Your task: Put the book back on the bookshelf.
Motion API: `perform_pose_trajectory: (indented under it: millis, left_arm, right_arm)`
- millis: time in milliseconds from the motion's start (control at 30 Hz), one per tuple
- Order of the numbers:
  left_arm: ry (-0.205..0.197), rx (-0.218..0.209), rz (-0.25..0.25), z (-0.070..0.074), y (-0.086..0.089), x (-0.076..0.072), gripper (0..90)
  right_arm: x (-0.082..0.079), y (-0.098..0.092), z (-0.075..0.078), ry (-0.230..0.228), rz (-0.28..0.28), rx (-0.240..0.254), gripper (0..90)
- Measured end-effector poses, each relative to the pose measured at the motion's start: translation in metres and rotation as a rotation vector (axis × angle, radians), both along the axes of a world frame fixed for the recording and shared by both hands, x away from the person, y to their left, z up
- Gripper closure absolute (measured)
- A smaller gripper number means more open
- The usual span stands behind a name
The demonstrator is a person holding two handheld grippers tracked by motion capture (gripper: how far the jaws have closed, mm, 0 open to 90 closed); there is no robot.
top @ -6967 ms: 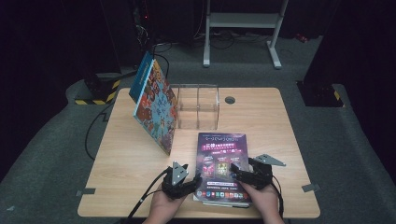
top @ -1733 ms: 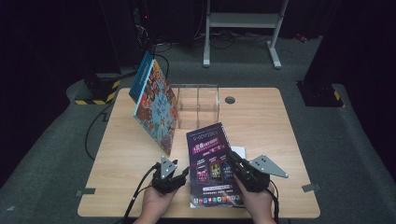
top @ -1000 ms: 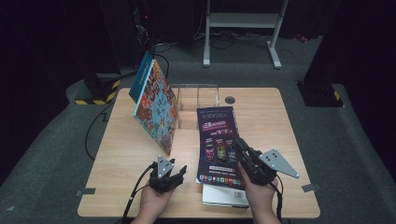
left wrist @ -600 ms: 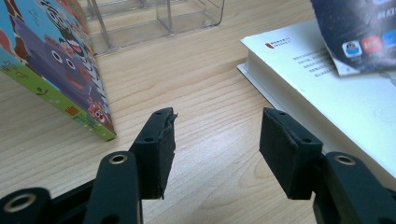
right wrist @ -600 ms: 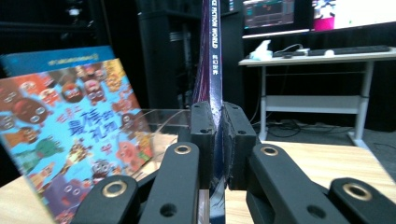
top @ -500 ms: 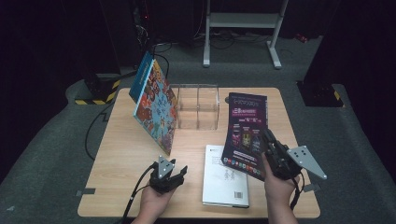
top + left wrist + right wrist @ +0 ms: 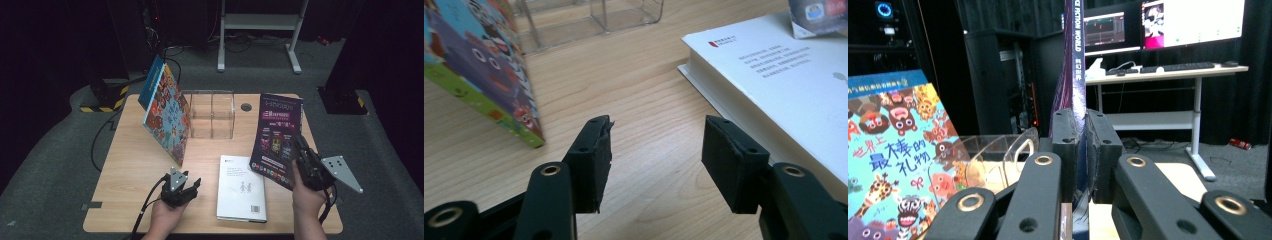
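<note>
Held upright at four o'clock on the worktop [image 7: 150,175], pinched along its lower edge by the right gripper [image 7: 1079,145]: a thin, glossy purple magazine [image 7: 277,137]; left gripper [image 7: 656,157] half-open, empty.

The magazine [image 7: 278,137] was dark purple, with pink and white lettering and small bright pictures across its cover; its spine [image 7: 1074,75] carried white letters on purple. The book [image 7: 242,187] lying flat was white, with grey print, a small red mark [image 7: 715,44] near one corner and a black barcode. The picture book [image 7: 167,117] had a blue cover crowded with cartoon animals in orange, red, black and white, and a green lower edge [image 7: 479,100]. The stand [image 7: 211,114] was clear. The bench [image 7: 135,170] was pale wood with a fine grain. Both grippers' jaws were black.
</note>
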State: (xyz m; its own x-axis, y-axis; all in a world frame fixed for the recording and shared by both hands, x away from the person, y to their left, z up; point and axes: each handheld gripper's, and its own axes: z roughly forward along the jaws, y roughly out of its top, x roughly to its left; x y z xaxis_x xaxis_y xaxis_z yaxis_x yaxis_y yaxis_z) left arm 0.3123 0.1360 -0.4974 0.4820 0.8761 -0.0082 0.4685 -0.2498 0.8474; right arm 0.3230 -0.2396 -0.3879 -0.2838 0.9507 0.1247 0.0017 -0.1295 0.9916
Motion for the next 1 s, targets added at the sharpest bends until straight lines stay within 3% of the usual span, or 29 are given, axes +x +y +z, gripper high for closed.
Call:
perform_pose_trajectory:
  millis: [233, 633, 1000]
  left_arm:
    - [0.000, 0.002, -0.010, 0.000, -0.001, 0.000, 45.1]
    - [-0.006, -0.002, -0.009, 0.003, 0.003, -0.001, 45.2]
    - [0.005, 0.002, -0.013, 0.001, 0.004, -0.001, 45.2]
  right_arm:
    - [0.007, 0.012, 0.008, -0.026, -0.015, -0.032, 84.7]
    - [0.031, 0.030, 0.012, -0.031, -0.040, -0.067, 84.6]
    - [0.041, 0.036, -0.001, -0.020, -0.054, -0.024, 84.6]
